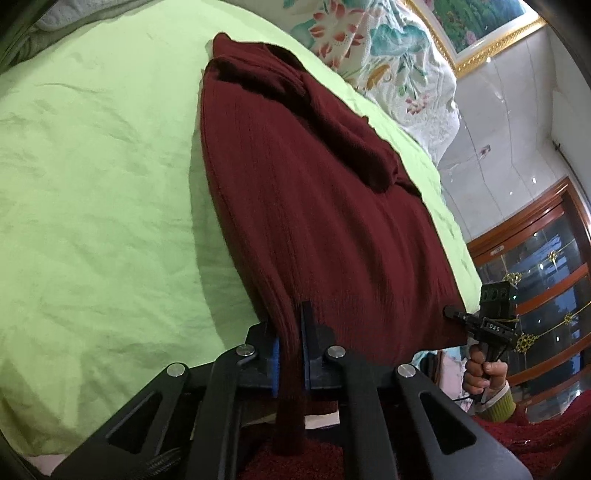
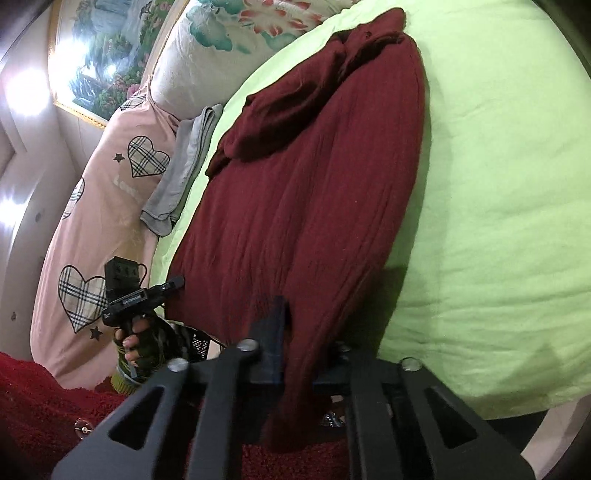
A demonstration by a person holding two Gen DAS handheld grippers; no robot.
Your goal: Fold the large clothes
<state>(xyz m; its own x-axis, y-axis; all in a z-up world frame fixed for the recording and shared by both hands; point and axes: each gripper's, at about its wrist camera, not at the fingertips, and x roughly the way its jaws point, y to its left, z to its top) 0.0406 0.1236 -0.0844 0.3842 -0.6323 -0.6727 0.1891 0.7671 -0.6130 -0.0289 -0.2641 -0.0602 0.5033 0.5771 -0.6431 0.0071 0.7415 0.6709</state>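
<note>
Here we have each tool, left [image 1: 291, 354] and right [image 2: 295, 354], pinching the maroon garment's [image 1: 314, 206] near hem; uneven lifting could slip layers and skew our fold.

I see a light green bedsheet [image 1: 92, 177] beneath | floral quilt [image 1: 391, 55] bunched by a gold-framed painting [image 1: 480, 26] | pink heart-print pillow [image 2: 110, 192] with a grey cloth [image 2: 184, 166] against it | wood-and-glass cabinet [image 1: 554, 266] off to my side.
</note>
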